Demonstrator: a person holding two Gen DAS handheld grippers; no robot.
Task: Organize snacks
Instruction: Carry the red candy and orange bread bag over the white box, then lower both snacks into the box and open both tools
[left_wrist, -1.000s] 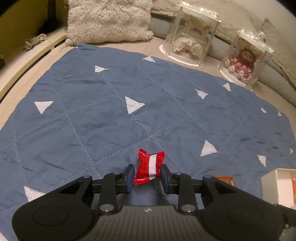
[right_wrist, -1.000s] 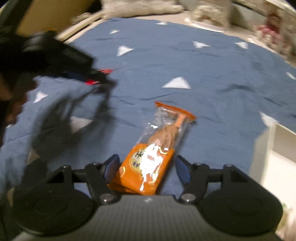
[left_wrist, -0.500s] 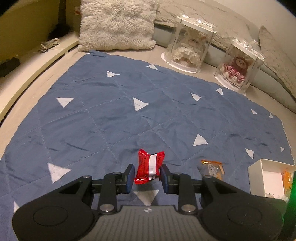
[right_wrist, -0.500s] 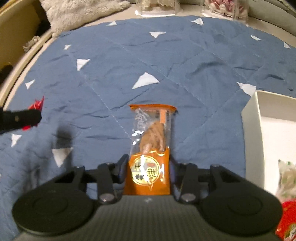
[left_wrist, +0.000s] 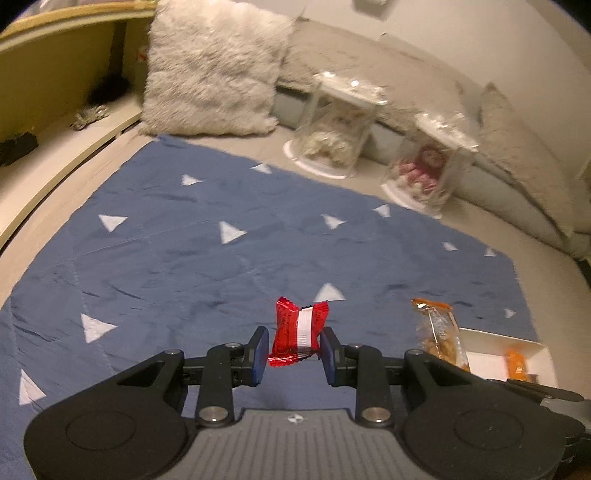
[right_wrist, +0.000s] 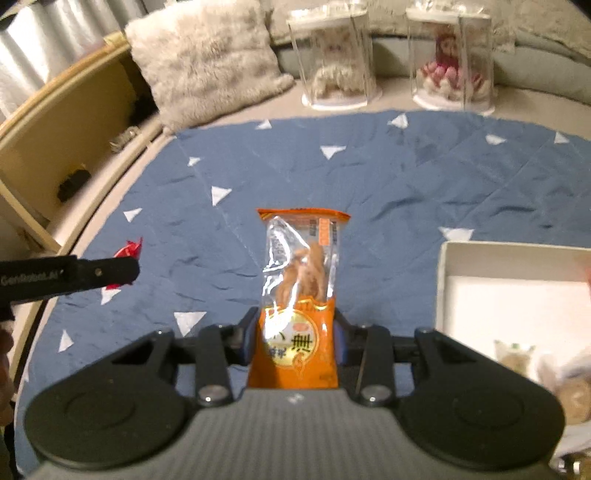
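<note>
Left gripper (left_wrist: 294, 355) clamped on red candy (left_wrist: 298, 336), held clear above blue quilt (left_wrist: 177, 266); right gripper (right_wrist: 294, 343) jaws just closed onto orange snack packet (right_wrist: 299, 295), now pinched at its lower end, lifted off quilt; white box (right_wrist: 443, 280) to right, holding other snacks; left gripper with candy visible at left in right view.

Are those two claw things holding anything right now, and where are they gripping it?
Left gripper pinches a red candy by its sides. Right gripper has just closed on the orange snack packet's lower end.
</note>
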